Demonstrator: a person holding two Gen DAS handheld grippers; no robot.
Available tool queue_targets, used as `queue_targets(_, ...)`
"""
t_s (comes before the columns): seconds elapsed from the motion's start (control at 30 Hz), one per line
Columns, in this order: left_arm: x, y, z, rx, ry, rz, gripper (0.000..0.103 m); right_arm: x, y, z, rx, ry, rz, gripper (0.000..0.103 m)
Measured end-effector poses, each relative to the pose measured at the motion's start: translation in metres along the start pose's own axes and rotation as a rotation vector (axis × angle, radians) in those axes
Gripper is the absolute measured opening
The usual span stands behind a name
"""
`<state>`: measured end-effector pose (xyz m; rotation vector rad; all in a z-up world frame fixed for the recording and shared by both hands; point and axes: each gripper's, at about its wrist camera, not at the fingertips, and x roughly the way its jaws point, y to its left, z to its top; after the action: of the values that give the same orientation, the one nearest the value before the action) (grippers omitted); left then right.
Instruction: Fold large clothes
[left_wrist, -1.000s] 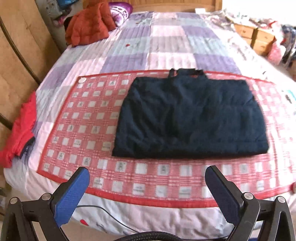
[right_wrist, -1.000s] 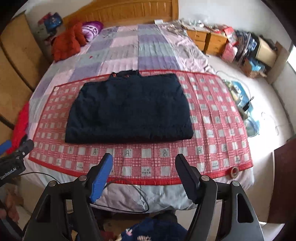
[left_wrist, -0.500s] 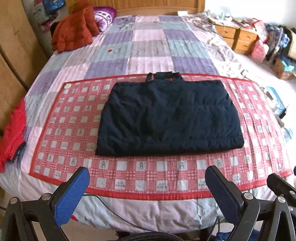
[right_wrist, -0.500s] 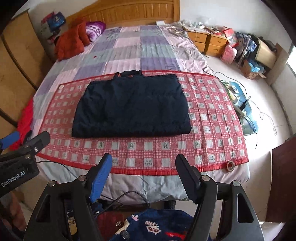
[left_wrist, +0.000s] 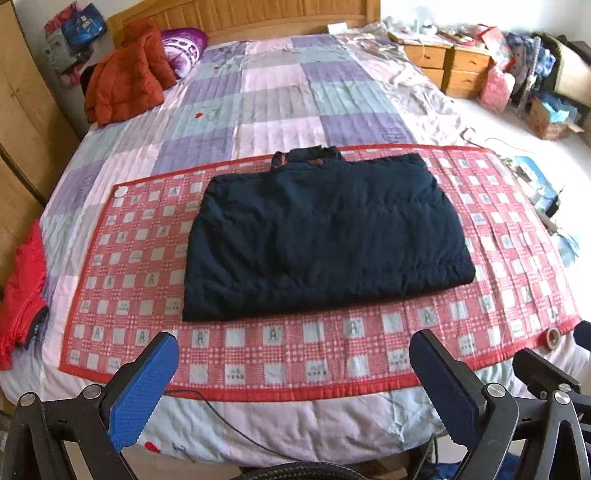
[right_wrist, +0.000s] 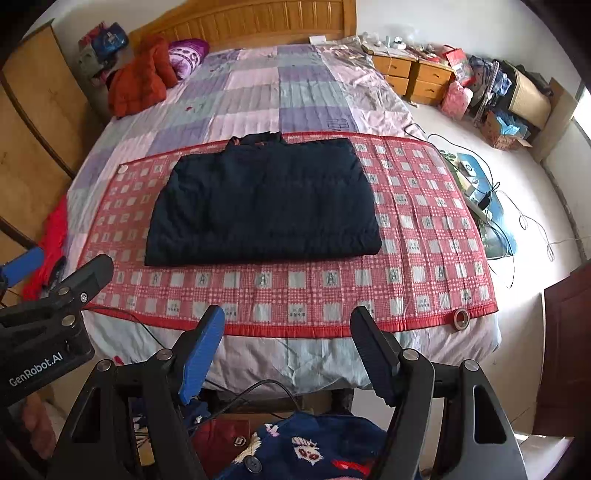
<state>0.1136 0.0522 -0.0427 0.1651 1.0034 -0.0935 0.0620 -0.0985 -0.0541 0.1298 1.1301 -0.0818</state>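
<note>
A dark navy padded jacket (left_wrist: 325, 236) lies folded into a flat rectangle on a red checked mat (left_wrist: 147, 258) across the bed, collar at the far edge. It also shows in the right wrist view (right_wrist: 262, 203). My left gripper (left_wrist: 295, 384) is open and empty, held back off the near edge of the bed. My right gripper (right_wrist: 288, 350) is open and empty, also off the near edge, higher and further back. The left gripper's body (right_wrist: 48, 325) shows at the left of the right wrist view.
An orange-red jacket (left_wrist: 125, 77) and a purple pillow (left_wrist: 183, 48) lie near the headboard. Red clothes (left_wrist: 22, 288) hang at the bed's left edge. A tape roll (right_wrist: 461, 318) sits on the mat's near right corner. Wooden nightstands (right_wrist: 417, 75), clutter and cables fill the floor at right.
Both grippers have pulled back and up from the bed, so the jacket and mat look smaller and more of the room shows. The jacket has not moved.
</note>
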Motion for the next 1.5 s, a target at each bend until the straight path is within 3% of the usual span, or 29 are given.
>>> queue_targets(1.5,0.016,0.005,0.001,-0.047,0.048,-0.009,0.103,0.003,0.010,0.009,-0.038,-0.001,0.010,0.074)
